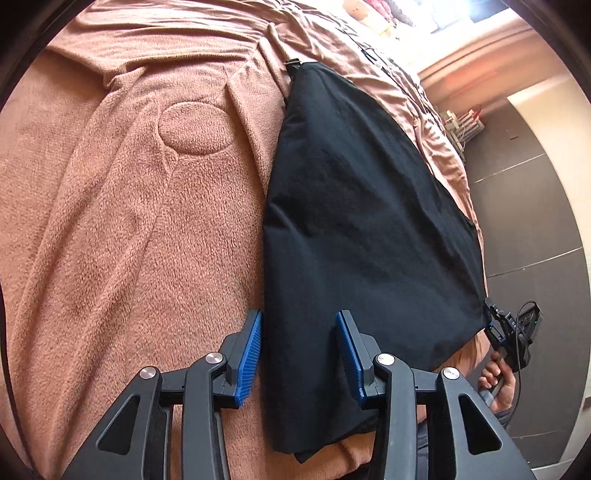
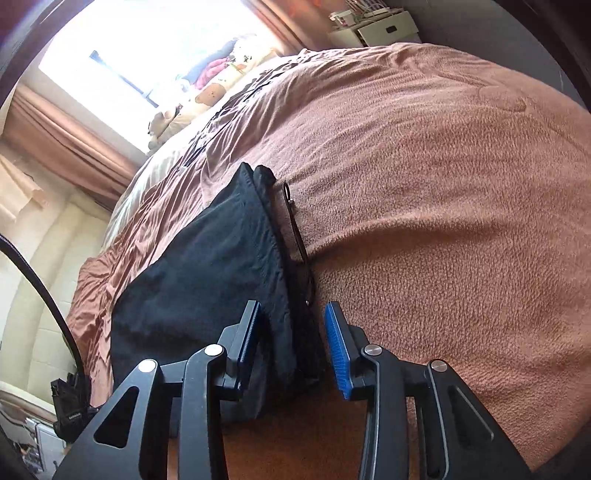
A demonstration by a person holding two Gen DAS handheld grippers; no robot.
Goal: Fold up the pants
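Black pants (image 1: 362, 229) lie folded flat on a brown fleece blanket (image 1: 129, 221). My left gripper (image 1: 298, 354) is open, its blue pads on either side of the pants' near left edge, just above the cloth. In the left wrist view my right gripper (image 1: 496, 325) sits at the pants' right corner, held by a hand. In the right wrist view the right gripper (image 2: 293, 349) is open and straddles the near edge of the pants (image 2: 207, 273). A black drawstring (image 2: 295, 225) lies on the blanket (image 2: 443, 203) beside that edge.
The bed's right side drops to a dark tiled floor (image 1: 532, 206). Stuffed toys (image 2: 207, 96) and a bright window (image 2: 147, 48) with curtains are at the far end. A white cabinet (image 2: 380, 27) stands beyond the bed. A black cable (image 2: 48, 295) hangs at left.
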